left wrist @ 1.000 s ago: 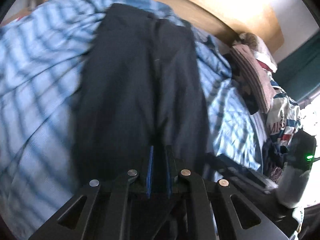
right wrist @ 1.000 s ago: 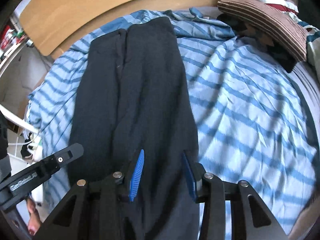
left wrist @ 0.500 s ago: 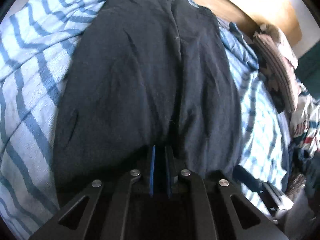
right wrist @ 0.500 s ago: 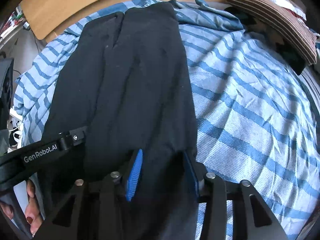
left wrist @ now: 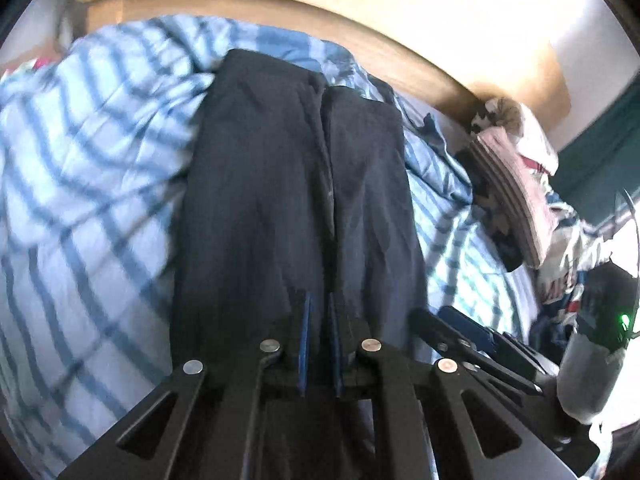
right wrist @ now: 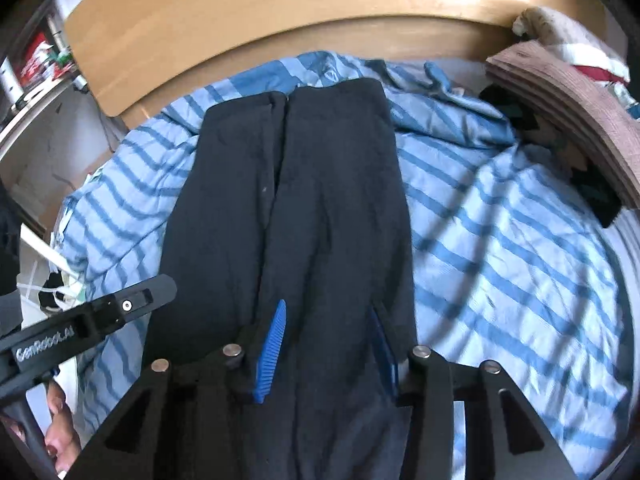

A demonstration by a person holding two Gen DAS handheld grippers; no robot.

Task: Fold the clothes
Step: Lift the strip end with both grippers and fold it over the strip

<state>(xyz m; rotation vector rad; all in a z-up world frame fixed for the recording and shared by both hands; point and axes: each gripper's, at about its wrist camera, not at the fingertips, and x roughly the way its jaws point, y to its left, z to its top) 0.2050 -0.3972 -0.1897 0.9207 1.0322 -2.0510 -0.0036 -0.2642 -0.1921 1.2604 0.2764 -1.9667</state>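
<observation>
Lengthwise on the striped blue duvet [right wrist: 500, 240] of a bed lie dark trousers [right wrist: 320, 200], their two legs side by side and running away toward the wooden bed frame [right wrist: 240, 32]. At their near end, the left gripper [left wrist: 319, 312] has its jaws almost together, pinching the dark cloth between the blue pads. Beside it, the right gripper [right wrist: 328, 320] holds its jaws about half apart and they have just been closing a little; trouser cloth lies between them, but whether the pads press on it I cannot tell. A brown striped pillow [right wrist: 568, 112] rests at the right.
</observation>
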